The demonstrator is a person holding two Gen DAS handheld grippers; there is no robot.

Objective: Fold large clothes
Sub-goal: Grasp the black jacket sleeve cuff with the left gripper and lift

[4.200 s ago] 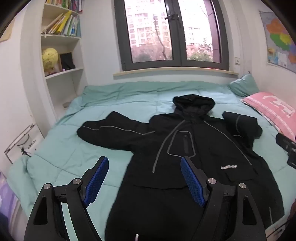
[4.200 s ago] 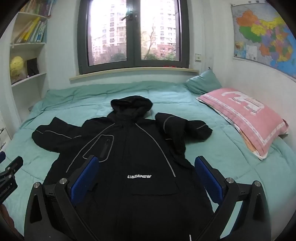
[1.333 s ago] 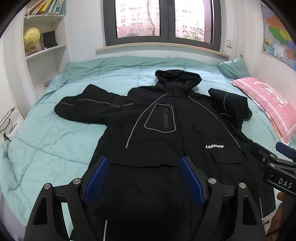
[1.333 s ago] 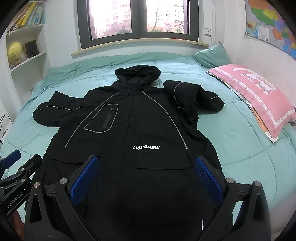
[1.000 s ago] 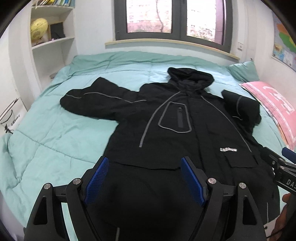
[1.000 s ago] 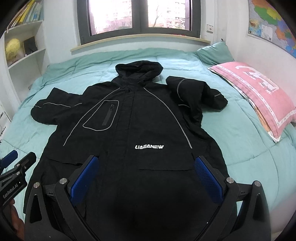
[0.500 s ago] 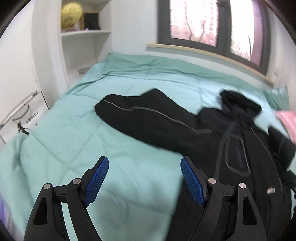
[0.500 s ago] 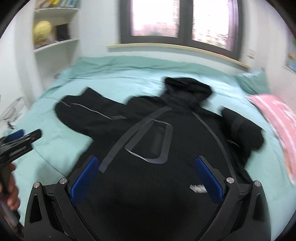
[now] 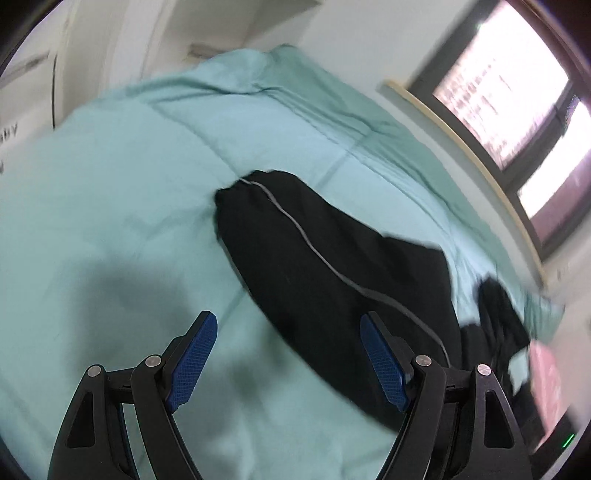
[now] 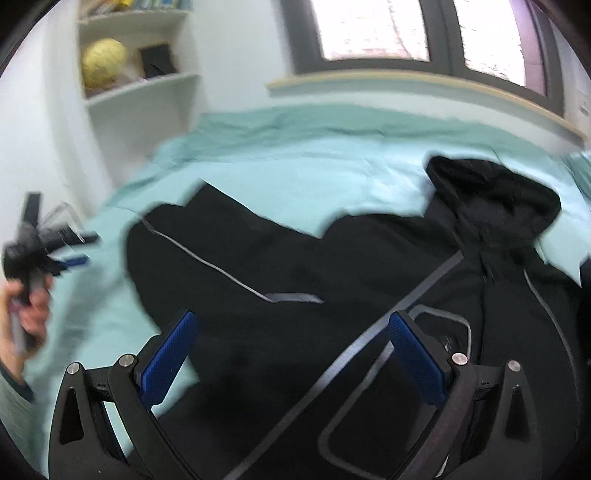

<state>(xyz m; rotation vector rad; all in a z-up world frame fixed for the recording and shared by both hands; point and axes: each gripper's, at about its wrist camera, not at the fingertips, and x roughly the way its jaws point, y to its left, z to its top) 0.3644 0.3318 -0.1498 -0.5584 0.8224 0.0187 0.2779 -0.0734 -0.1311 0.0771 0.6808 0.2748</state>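
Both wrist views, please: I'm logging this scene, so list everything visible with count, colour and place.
Jacket: one, black with grey piping, spread on the bed.
Outstretched sleeve: one, black, lying flat ahead of the left gripper.
Hood: one, black, toward the window.
Quilt: one, teal, covering the bed.
Window: one, dark-framed, behind the bed.
Shelf unit: one, white, holding a yellow ball.
Pillow: one, pink, blurred, at the right edge.
Left gripper: black with blue pads, open.
Right gripper: same, open over the jacket.
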